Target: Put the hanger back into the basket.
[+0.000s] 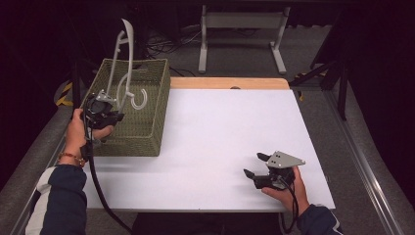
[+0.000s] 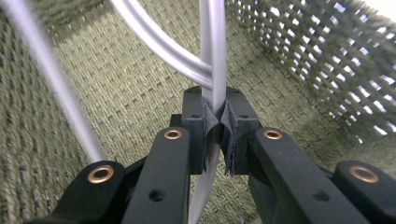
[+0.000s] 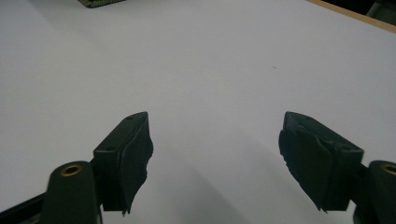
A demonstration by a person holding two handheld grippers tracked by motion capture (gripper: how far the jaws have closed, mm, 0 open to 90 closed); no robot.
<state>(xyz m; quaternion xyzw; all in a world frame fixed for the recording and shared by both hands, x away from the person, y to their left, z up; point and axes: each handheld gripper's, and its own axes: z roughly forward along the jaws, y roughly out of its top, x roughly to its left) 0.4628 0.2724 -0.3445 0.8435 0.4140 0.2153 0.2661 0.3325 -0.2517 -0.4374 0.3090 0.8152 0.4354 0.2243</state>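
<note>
Hanger (image 1: 123,58) stands upright in the basket (image 1: 147,132) at 10 o'clock, left gripper (image 1: 108,115) clamped on its wire, probably for lifting; right gripper (image 1: 259,165) idles wide open, empty, at 5 o'clock.

The white rectangular table top (image 1: 220,137) has a light wooden strip (image 1: 227,82) along its far edge. Beyond that edge, a pale grey metal frame on two feet (image 1: 242,22) stands on the grey floor, with dark loose cables (image 1: 166,46) to the frame's left. A yellow-and-black striped marking (image 1: 64,94) lies off the table's far-left corner.
</note>
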